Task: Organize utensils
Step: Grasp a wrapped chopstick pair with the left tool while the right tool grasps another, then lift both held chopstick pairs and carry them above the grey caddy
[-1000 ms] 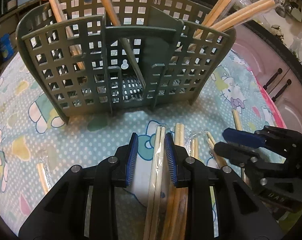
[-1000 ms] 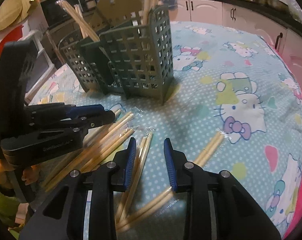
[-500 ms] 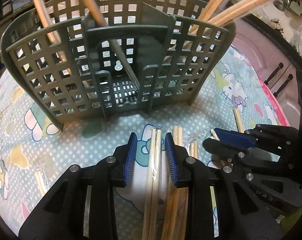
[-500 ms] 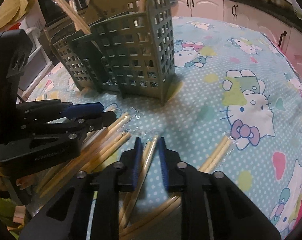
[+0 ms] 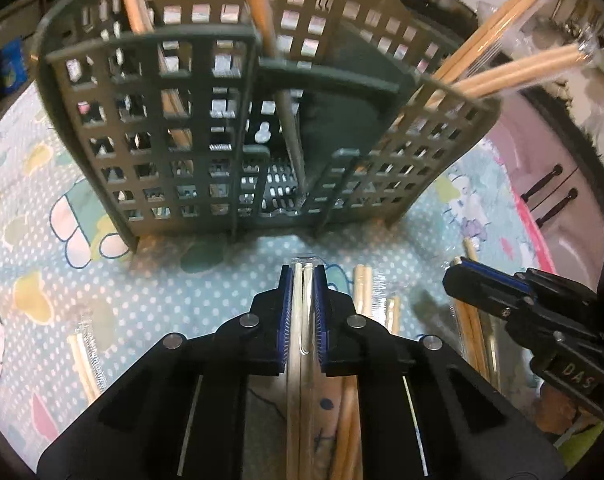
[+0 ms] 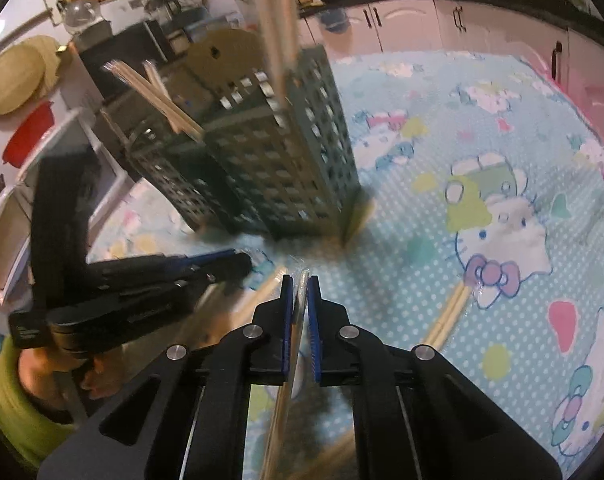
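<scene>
Both tongs clamping wrapped wooden chopstick pairs, pick-up step.
Left tongs (image 5: pixel 302 280) gripping clear-wrapped pale wooden chopstick pair (image 5: pixel 303 308); right tongs (image 6: pixel 300 292) gripping another wrapped pair (image 6: pixel 298 320); next: lifting into grey-green slotted plastic utensil caddy (image 5: pixel 206 128).

Cartoon-print tablecloth (image 6: pixel 481 128) w/ green caddy (image 5: pixel 190 152), wrapped chopstick pairs (image 6: pixel 447 318).

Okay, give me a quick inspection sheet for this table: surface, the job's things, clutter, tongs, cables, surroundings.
Surface: cartoon-cat tablecloth, dotted blue.
Job's things: green slotted utensil caddy upright, wrapped chopsticks already standing in it; loose wrapped pairs lying in front.
Clutter: nothing seen.
Tongs: left tongs shut on a wrapped chopstick pair; right tongs shut on another wrapped pair.
Cables: nothing seen.
Surroundings: kitchen cabinets, red bowl.
</scene>
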